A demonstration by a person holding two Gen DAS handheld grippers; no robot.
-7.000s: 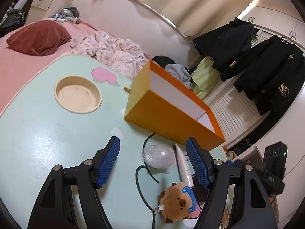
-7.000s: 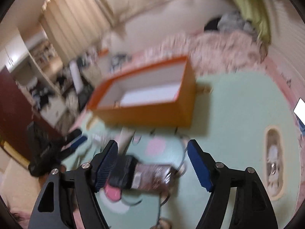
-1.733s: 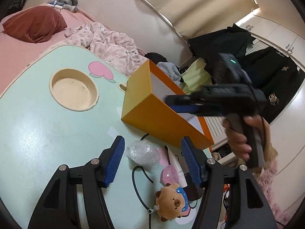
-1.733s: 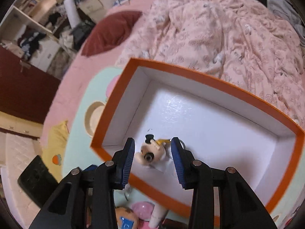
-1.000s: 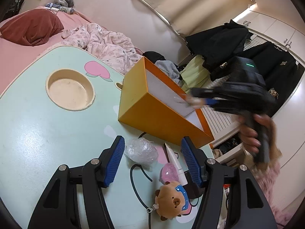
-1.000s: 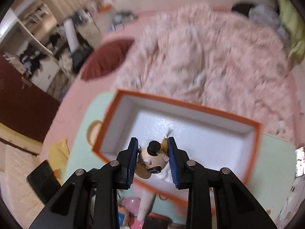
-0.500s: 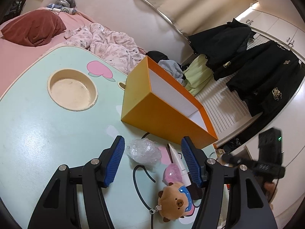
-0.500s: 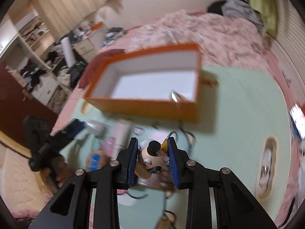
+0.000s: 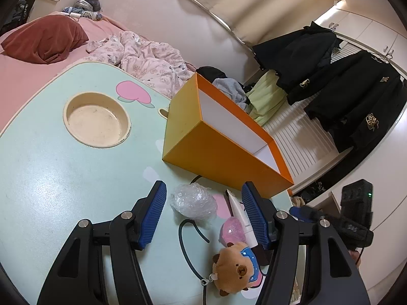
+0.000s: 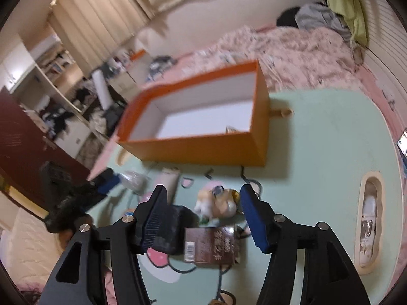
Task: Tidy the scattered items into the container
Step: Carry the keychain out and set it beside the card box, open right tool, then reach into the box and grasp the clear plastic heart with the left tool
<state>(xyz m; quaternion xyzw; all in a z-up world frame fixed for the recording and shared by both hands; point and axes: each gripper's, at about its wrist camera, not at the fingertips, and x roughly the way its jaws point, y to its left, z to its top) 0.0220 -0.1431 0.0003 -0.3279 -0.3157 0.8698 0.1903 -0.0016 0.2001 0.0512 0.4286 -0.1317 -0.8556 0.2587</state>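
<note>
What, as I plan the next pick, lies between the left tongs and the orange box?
In the left wrist view, a crumpled clear plastic ball sits between the open left tongs and the orange box.

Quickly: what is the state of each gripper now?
Left gripper: open, holding nothing.
Right gripper: open; jaws just opened, the toy lies between them on the table, not gripped.

Home bedroom: bed (image 9: 30, 76) w/ rumpled quilt (image 9: 142, 61), hung jackets (image 9: 356, 101), curtains (image 10: 106, 12).
</note>
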